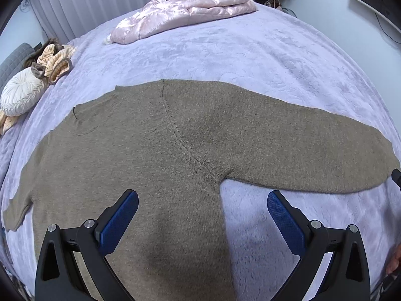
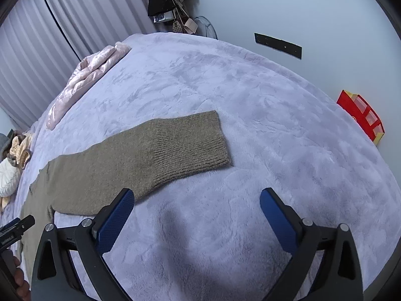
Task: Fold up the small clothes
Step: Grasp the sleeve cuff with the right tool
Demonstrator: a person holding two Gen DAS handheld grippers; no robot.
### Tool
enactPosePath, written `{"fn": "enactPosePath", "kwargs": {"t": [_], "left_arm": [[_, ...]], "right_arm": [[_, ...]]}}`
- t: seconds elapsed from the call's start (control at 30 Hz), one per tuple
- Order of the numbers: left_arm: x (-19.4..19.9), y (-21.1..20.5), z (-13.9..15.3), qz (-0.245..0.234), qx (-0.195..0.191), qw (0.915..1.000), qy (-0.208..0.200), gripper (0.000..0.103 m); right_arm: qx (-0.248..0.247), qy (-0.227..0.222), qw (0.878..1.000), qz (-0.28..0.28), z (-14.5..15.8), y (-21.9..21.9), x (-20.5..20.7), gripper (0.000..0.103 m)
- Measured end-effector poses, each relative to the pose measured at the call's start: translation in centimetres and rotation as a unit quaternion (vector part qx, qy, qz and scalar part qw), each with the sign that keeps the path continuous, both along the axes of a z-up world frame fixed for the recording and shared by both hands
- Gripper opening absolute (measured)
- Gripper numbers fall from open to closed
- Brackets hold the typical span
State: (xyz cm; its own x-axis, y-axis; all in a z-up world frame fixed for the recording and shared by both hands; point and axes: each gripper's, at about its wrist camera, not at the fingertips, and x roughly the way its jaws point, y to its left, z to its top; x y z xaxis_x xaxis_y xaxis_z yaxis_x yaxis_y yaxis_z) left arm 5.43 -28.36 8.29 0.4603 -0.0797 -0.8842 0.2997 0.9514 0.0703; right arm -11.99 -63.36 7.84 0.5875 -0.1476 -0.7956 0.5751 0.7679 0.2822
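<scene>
A taupe knit sweater (image 1: 140, 155) lies spread flat on the lavender fleece bed cover (image 1: 250, 57), neck to the far left, sleeves stretched out to both sides. My left gripper (image 1: 203, 198) is open and empty, hovering above the sweater's body near the armpit seam. In the right wrist view the sweater's right sleeve (image 2: 140, 160) with its ribbed cuff (image 2: 193, 140) lies flat. My right gripper (image 2: 196, 198) is open and empty, hovering just in front of the sleeve, its left finger (image 2: 117, 215) over the sleeve's near edge.
A folded pink quilted blanket (image 1: 185, 10) lies at the far side of the bed. A white round cushion (image 1: 22, 95) and a peach-brown garment (image 1: 55, 60) sit at the left. A red box (image 2: 361, 115) stands past the bed's right edge.
</scene>
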Motion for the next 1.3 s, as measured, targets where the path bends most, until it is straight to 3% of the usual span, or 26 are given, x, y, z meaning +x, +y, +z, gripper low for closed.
{"fn": "enactPosePath", "kwargs": {"t": [0.37, 0.43, 0.6, 0.67, 0.7, 0.73, 0.77, 0.87, 0.97, 1.1, 1.3], "left_arm": [[2.9, 0.6, -2.9, 0.028, 0.005, 0.9992, 0.028, 0.103], [3.1, 0.6, -3.2, 0.029, 0.005, 0.9991, 0.029, 0.103], [3.4, 0.7, -3.4, 0.03, 0.004, 0.999, 0.032, 0.103], [3.5, 0.8, -3.5, 0.029, 0.002, 0.999, 0.033, 0.103], [3.5, 0.8, -3.5, 0.029, 0.002, 0.9991, 0.032, 0.103], [3.6, 0.8, -3.5, 0.028, 0.002, 0.9991, 0.03, 0.103], [3.7, 0.7, -3.6, 0.027, 0.001, 0.9992, 0.028, 0.103], [4.9, -0.1, -5.4, 0.017, 0.031, 0.9986, 0.039, 0.103], [5.8, -0.5, -6.6, 0.014, 0.035, 0.9974, 0.061, 0.103], [5.6, -0.3, -4.9, 0.007, 0.019, 0.9981, 0.057, 0.103], [4.3, 2.9, -2.4, 0.022, -0.011, 0.9985, 0.048, 0.103]], "right_arm": [[0.004, 0.009, 1.0, 0.028, -1.7, 0.0, 6.7, 0.093], [-0.003, 0.007, 1.0, 0.029, -1.6, 0.1, 8.0, 0.089], [-0.032, 0.02, 0.998, 0.041, -1.6, 0.6, 9.8, 0.058], [-0.038, 0.02, 0.998, 0.039, -1.5, 0.5, 9.8, 0.035], [-0.035, 0.015, 0.999, 0.037, -1.4, 0.3, 9.6, 0.029], [-0.029, 0.007, 0.999, 0.034, -1.2, 0.1, 9.4, 0.015], [-0.026, -0.001, 0.999, 0.03, -1.0, 0.0, 9.1, 0.009], [-0.04, -0.014, 0.999, 0.019, 0.2, 0.3, 8.5, 0.007], [-0.063, -0.019, 0.998, 0.009, 1.4, 0.9, 8.4, 0.007], [-0.102, -0.015, 0.995, -0.006, 3.2, 1.6, 8.3, 0.006], [-0.115, -0.014, 0.993, -0.018, 4.8, 1.7, 8.0, 0.006]]}}
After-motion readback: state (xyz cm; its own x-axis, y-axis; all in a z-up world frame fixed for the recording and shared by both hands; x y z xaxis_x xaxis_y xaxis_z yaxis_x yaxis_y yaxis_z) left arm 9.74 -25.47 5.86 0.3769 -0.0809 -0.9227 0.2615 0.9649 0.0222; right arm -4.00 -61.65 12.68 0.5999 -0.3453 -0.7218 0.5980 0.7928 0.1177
